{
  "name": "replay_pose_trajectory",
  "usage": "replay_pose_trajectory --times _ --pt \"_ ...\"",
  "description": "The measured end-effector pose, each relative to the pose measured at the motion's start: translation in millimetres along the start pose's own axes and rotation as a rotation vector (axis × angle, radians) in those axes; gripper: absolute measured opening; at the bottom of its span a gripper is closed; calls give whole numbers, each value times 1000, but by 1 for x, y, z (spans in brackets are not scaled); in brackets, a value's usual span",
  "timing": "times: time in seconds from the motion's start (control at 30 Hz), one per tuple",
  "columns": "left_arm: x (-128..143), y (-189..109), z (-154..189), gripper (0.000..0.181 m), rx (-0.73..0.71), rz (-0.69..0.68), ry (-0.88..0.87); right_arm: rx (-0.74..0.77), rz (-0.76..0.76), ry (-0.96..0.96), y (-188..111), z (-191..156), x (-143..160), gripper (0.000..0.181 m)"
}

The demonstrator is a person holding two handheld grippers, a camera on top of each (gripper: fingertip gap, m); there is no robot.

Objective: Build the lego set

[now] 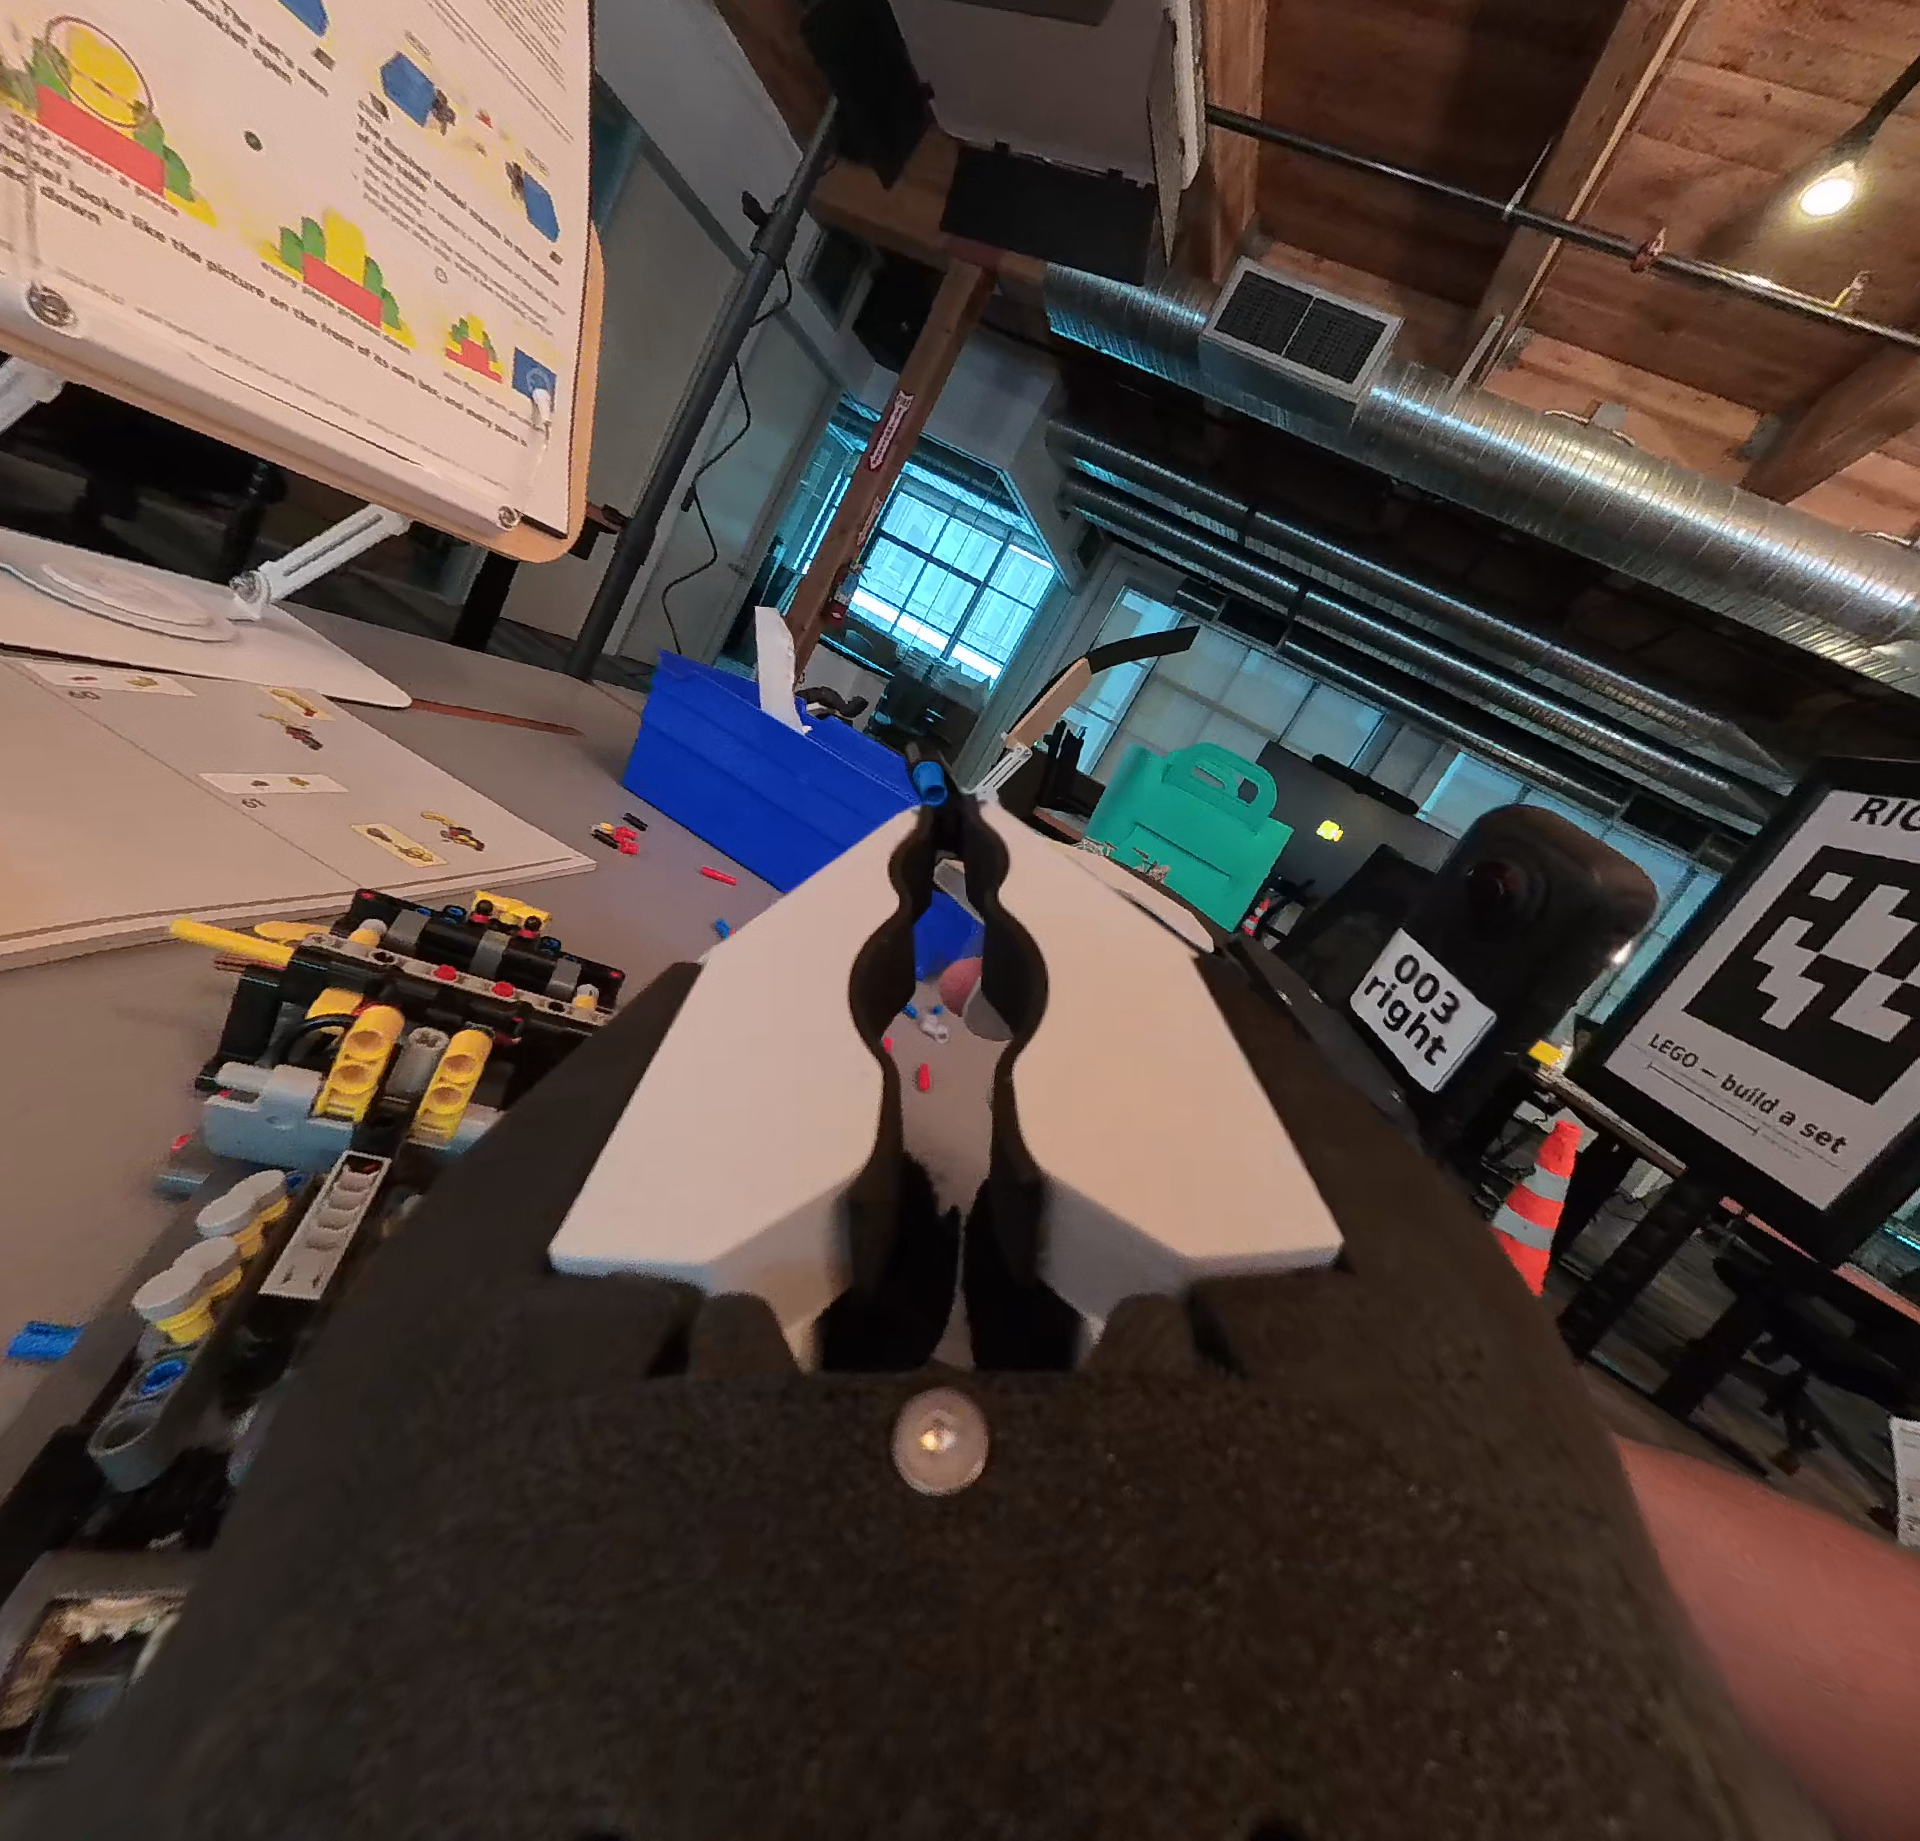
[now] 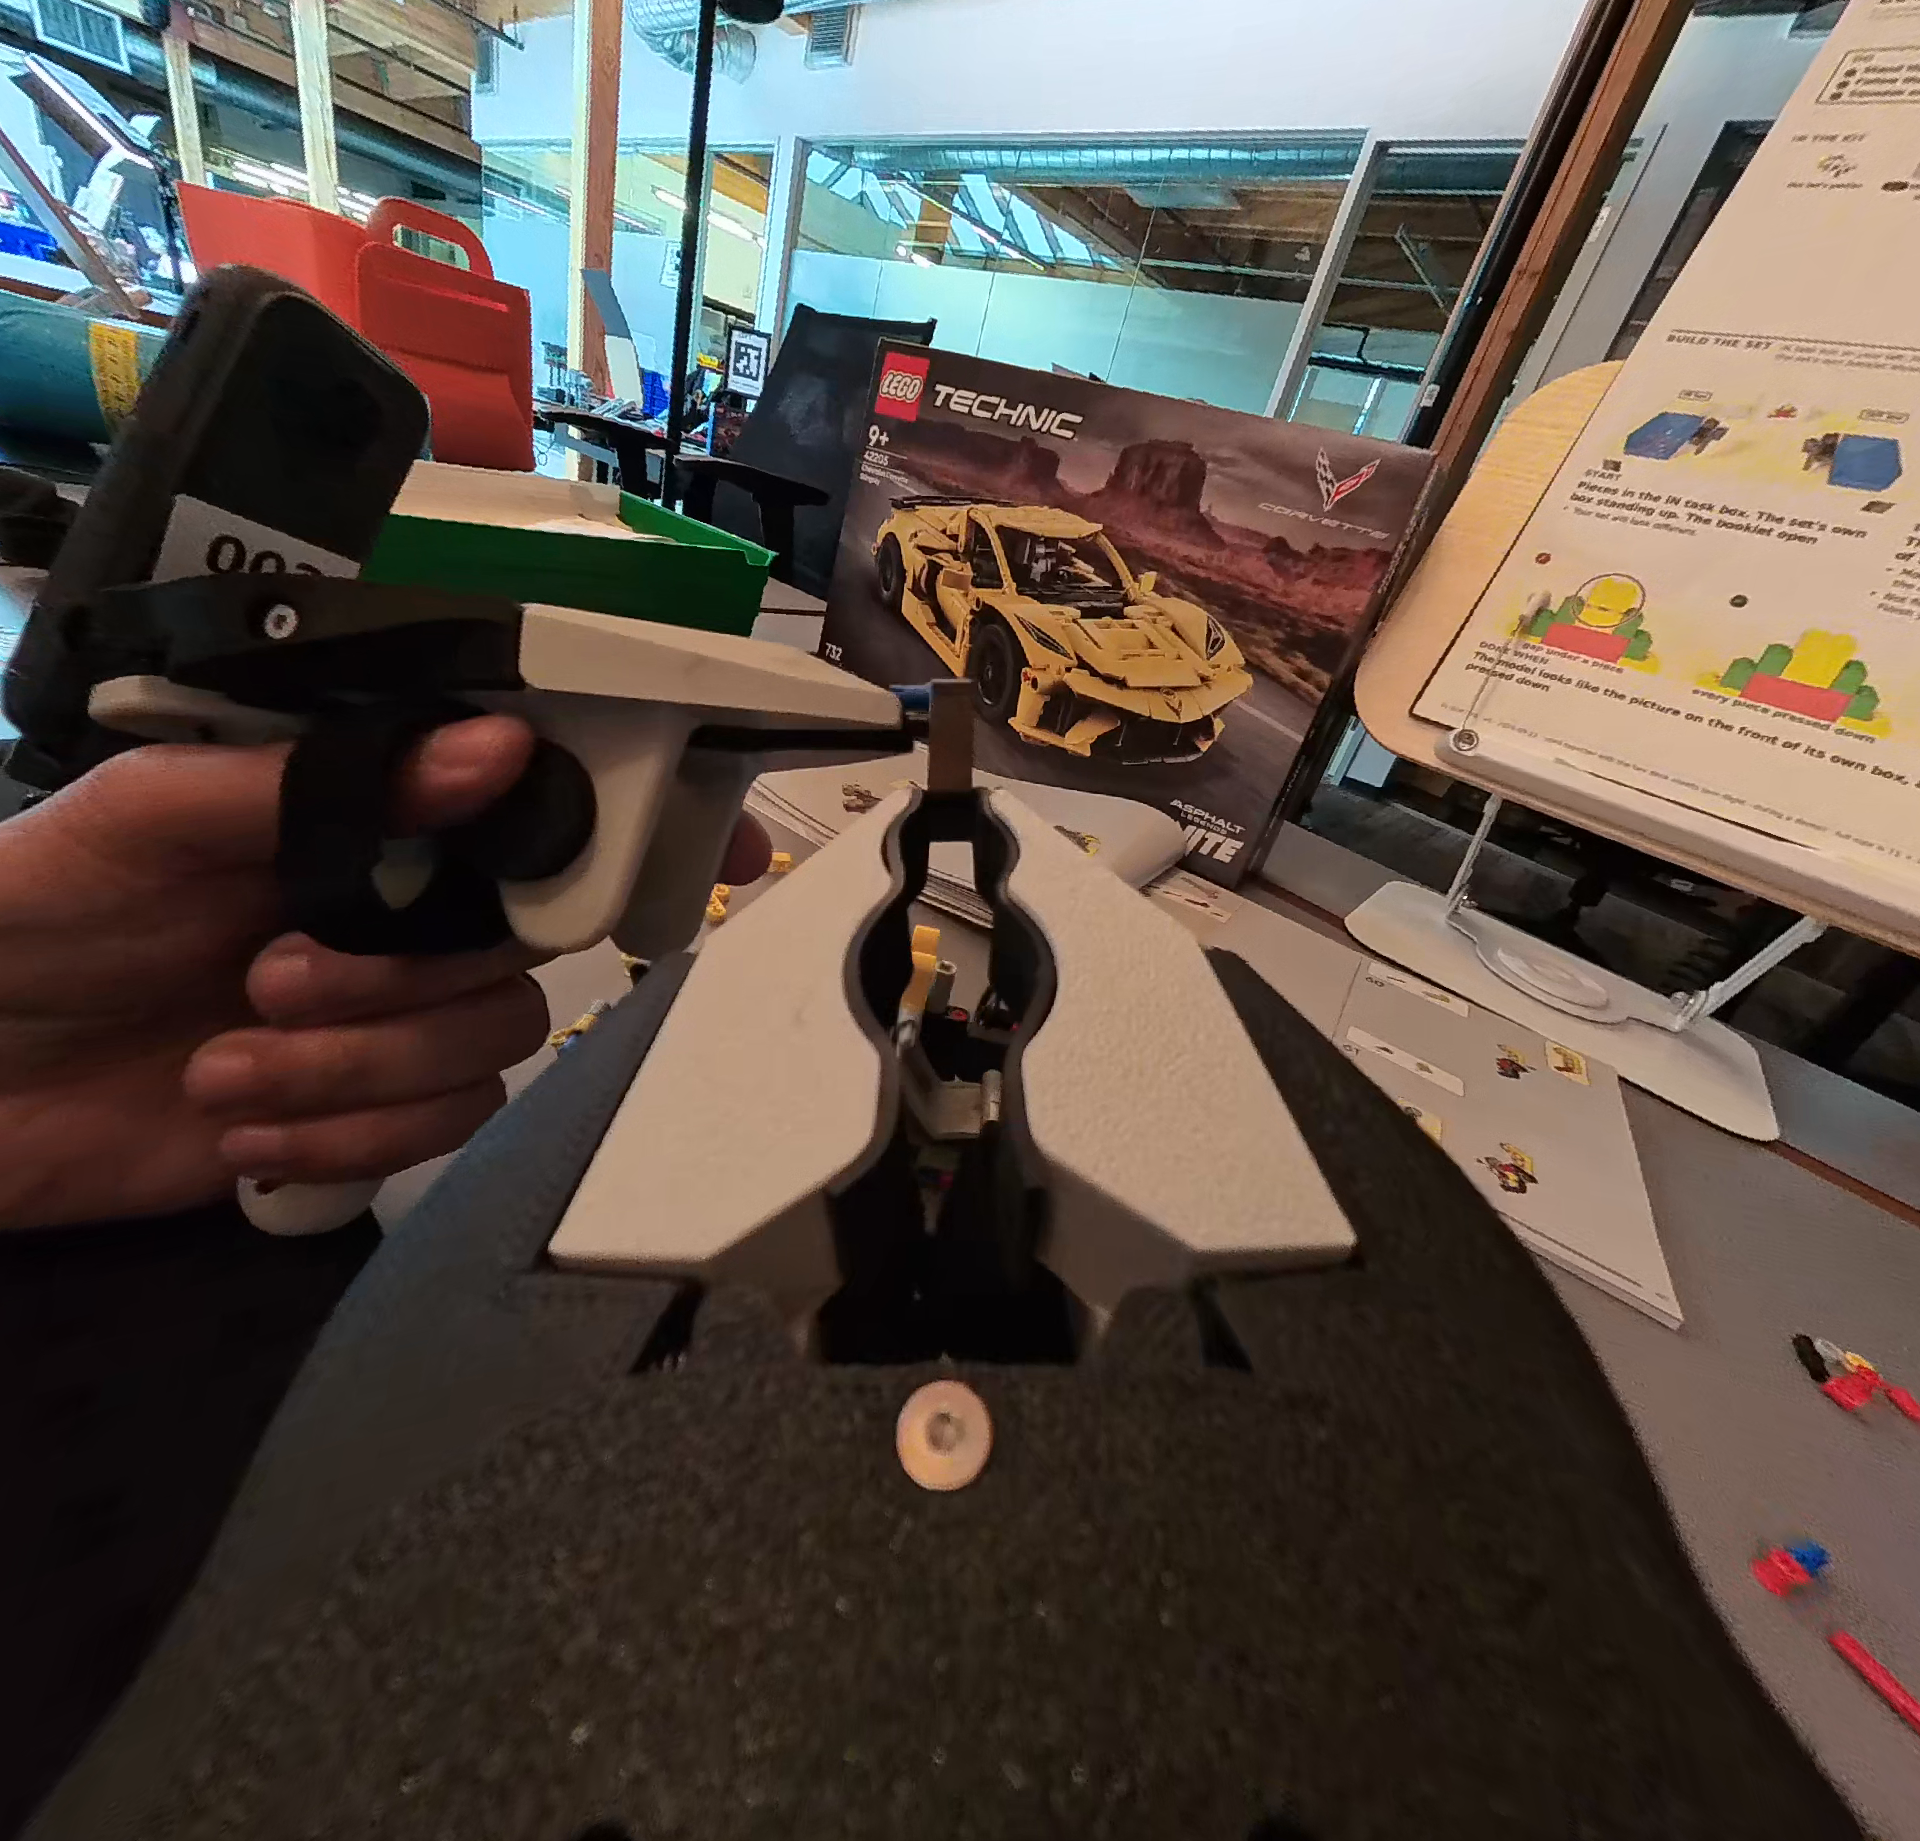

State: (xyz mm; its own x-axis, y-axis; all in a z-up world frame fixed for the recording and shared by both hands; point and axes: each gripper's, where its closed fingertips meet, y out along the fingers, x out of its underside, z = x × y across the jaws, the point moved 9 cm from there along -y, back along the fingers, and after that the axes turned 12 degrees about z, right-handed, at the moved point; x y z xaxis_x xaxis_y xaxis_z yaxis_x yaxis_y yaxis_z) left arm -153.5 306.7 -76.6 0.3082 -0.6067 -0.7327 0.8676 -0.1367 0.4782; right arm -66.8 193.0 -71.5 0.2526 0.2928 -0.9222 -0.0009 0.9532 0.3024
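The lego set's half-built chassis (image 1: 405,1022), knobbly yellow, black and grey plastic, sits on the table (image 1: 582,783) at left. Judging by the pose, a pin is being joined mid-air: the left gripper (image 1: 940,799) pinches a small blue pin (image 1: 928,781), the right gripper (image 2: 948,804) clamps a flat grey beam (image 2: 951,742); next comes aligning pin to hole

An orange traffic cone (image 1: 1540,1209) stands on the floor beyond the tabletop (image 1: 540,752). A teal tote (image 1: 1184,835) sits farther back, under a ribbed silver duct (image 1: 1558,461). In the right wrist view, a red tote (image 2: 436,326) stands behind a green tray (image 2: 582,555).
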Motion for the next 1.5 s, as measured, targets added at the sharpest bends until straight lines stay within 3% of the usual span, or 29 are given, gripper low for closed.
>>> replay_pose_trajectory --times 0.27,0.53,0.9,1.17,1.37,1.5 --pt "1 -1 -2 5 -11 -2 -31 -10 -15 2 1 -1 1 7" --pt "4 -1 -9 5 48 63 -285 36 -26 -223 1 -8 -5 7" --pt "5 -1 -12 5 104 98 -422 39 -21 -284 1 -13 -8 7" --pt "5 -1 -5 5 28 101 -241 55 -53 -343 2 -17 -8 8" --pt "6 -1 -11 5 99 130 -438 46 -31 -334 3 -17 -9 8" --pt "7 0 -12 6 98 131 -451 46 -31 -315 3 -16 -8 8"
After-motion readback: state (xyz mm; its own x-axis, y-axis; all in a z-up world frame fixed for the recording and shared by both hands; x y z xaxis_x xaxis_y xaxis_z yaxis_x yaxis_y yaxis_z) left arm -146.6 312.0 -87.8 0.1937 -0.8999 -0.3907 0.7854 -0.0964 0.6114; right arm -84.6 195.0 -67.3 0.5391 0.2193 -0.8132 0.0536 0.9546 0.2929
